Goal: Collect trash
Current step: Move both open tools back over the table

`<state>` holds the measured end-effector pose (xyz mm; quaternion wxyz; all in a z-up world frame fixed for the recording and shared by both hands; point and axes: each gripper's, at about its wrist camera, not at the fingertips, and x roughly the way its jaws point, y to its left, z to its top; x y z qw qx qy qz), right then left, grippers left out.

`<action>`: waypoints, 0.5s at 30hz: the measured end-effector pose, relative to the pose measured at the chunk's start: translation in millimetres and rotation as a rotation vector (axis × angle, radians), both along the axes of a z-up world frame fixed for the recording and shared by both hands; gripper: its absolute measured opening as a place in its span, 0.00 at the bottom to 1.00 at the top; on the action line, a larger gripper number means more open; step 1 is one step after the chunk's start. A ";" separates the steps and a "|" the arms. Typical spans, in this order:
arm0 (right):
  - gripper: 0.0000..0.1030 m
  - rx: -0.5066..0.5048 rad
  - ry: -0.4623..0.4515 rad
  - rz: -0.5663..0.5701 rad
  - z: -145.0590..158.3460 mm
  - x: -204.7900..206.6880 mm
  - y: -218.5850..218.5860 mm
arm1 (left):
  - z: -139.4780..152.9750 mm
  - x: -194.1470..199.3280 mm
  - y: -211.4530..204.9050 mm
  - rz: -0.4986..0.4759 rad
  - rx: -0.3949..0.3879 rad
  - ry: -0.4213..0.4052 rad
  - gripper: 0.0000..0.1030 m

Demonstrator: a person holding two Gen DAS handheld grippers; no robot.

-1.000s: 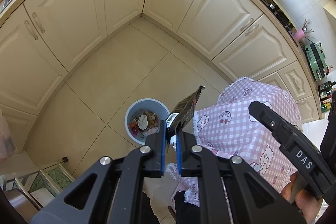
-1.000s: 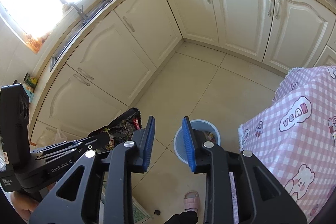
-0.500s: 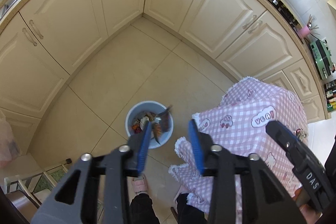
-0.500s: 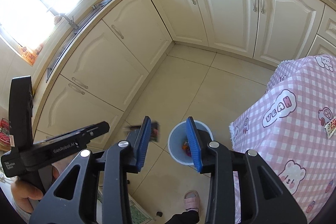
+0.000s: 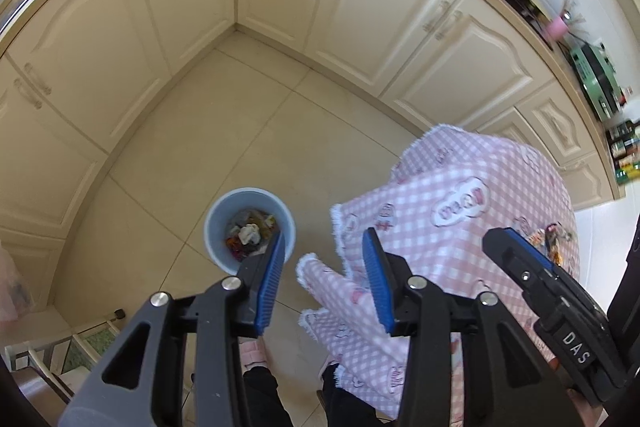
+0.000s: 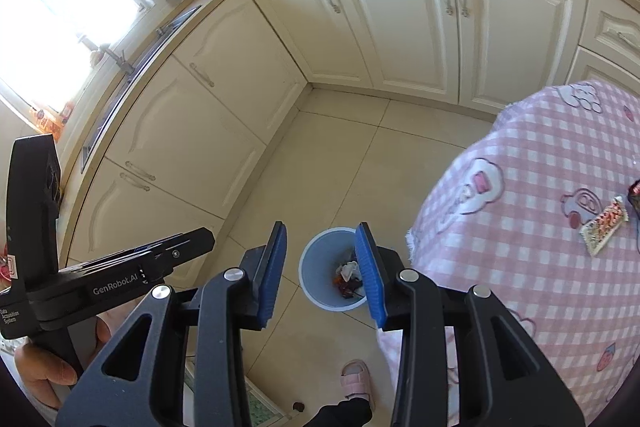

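Both my left gripper and right gripper hang wide open and empty above the bin, so I should swing to the table's wrapper next.

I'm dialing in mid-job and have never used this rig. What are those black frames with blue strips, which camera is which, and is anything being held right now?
No robot arm here: a person holds a handheld gripper in each hand, with a fisheye camera on each looking forward along its two fingers. The blue strips are the finger pads.

In the left wrist view, the left gripper is open and empty, above a blue trash bin on the tile floor. The bin holds crumpled trash.

In the right wrist view, the right gripper is also open and empty, over the same bin. Beside the bin stands a table under a pink checked cloth, where a small wrapper lies.

Each view also catches the other gripper at its edge.
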<state>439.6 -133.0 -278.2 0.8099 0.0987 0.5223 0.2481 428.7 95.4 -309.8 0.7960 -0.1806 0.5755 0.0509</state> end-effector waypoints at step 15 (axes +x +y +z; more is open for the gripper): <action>0.36 -0.089 0.021 -0.264 -15.5 10.1 -224.1 | -29.7 59.1 -233.6 -0.282 -0.078 0.049 0.57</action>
